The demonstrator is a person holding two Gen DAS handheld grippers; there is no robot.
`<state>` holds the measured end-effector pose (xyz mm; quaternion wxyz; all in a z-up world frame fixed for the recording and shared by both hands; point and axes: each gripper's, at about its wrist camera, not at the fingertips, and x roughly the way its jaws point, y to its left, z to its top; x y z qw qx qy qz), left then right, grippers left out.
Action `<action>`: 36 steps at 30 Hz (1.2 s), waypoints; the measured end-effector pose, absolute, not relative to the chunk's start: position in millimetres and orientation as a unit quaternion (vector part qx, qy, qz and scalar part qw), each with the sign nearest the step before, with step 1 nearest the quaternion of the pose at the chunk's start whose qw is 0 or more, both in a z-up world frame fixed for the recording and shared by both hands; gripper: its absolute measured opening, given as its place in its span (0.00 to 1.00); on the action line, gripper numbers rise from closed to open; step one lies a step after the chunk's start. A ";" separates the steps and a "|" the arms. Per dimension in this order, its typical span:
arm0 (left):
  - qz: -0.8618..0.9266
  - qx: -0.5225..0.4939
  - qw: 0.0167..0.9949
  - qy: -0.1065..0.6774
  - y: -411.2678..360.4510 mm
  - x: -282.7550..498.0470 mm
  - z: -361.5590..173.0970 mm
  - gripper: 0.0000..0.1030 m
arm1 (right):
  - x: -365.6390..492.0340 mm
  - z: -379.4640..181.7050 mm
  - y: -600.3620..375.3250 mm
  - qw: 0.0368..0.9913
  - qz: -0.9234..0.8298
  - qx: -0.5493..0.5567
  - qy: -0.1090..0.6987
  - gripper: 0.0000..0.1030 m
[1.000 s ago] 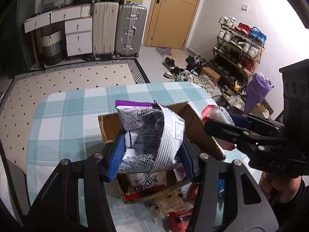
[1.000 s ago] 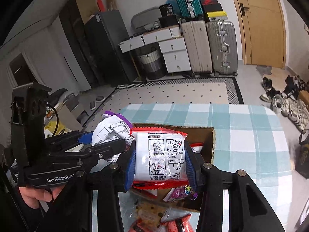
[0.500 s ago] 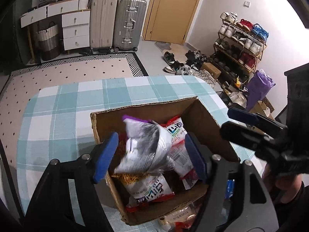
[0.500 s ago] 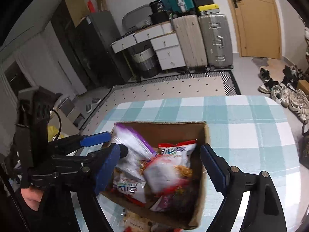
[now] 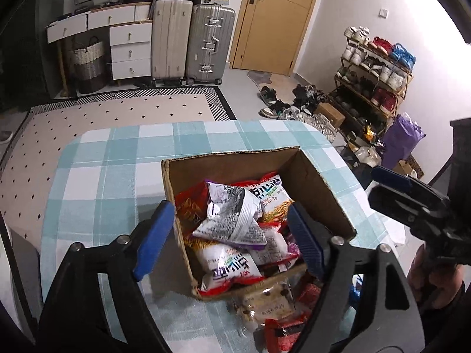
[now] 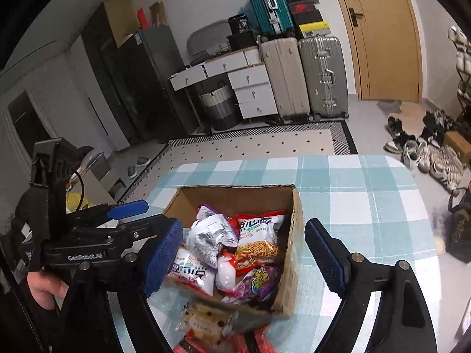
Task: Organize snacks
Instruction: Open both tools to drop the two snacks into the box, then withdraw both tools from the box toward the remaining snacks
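Observation:
An open cardboard box [image 5: 318, 188] [image 6: 235, 197] sits on the checked table [image 5: 117, 161] with several snack packs in it. On top of them lies a silver-and-purple bag [image 5: 232, 217] [image 6: 209, 235], next to a noodle-snack pack [image 5: 270, 194] [image 6: 259, 235]. My left gripper [image 5: 229, 209] hovers over the box with its jaws opening and nothing pressed between the pads. Over the box's right side my right gripper [image 6: 244, 225] stands open and holds nothing. Each gripper shows at the edge of the other's view. Loose snacks [image 5: 265, 303] [image 6: 203, 323] lie in front of the box.
A hand [image 5: 432, 270] [image 6: 44, 291] holds each gripper's handle. Beyond the table are a dotted rug [image 5: 117, 111], suitcases [image 5: 209, 41] and white drawers [image 6: 250, 88], a wooden door [image 5: 273, 20], and a shoe rack [image 5: 376, 70] with shoes on the floor.
Both grippers opened and let go of their packs: the silver-purple bag and the white-and-red packet dropped into the box. Both grippers have drawn back a little from the box.

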<state>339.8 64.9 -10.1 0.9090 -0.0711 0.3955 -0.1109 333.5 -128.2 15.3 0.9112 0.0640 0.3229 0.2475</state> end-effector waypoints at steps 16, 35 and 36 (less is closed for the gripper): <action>-0.099 -0.053 0.924 0.365 53.7 256.9 40.2 0.82 | 255.3 62.3 -140.9 0.926 0.249 0.048 0.281 0.87; -0.080 -0.052 0.936 0.338 32.9 165.9 47.3 0.87 | 160.6 62.1 -171.2 0.938 0.238 0.031 0.251 0.93; -0.084 -0.058 0.936 0.338 32.3 161.5 44.5 0.88 | 155.8 58.2 -173.9 0.940 0.230 0.031 0.251 0.93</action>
